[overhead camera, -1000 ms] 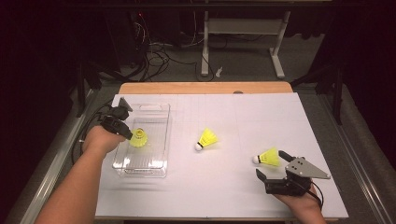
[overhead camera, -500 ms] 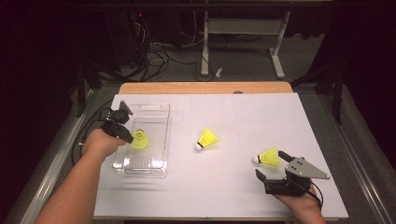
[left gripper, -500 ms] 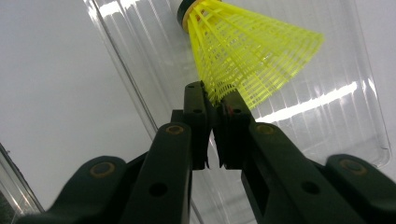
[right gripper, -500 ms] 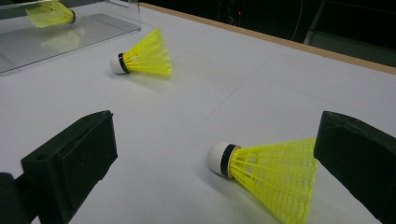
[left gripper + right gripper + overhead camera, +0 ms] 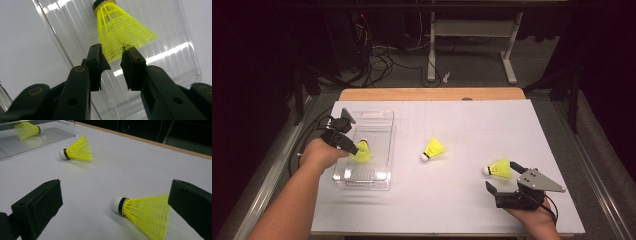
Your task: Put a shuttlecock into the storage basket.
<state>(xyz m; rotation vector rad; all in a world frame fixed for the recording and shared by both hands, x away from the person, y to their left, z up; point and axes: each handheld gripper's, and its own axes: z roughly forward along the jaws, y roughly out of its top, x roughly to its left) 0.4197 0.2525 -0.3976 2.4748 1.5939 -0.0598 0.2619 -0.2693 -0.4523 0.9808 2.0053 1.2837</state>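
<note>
Shuttlecock [image 5: 120,37], newly loose between opening left hand-held gripper [image 5: 112,58] jaws

The surface [image 5: 452,210] is covered in white, with a wooden edge exposed along its far side. A clear plastic tray [image 5: 384,150] lies on its left part. One yellow shuttlecock [image 5: 433,149] lies near the middle; another shuttlecock [image 5: 498,169] lies on its side toward the right, well apart.
</note>
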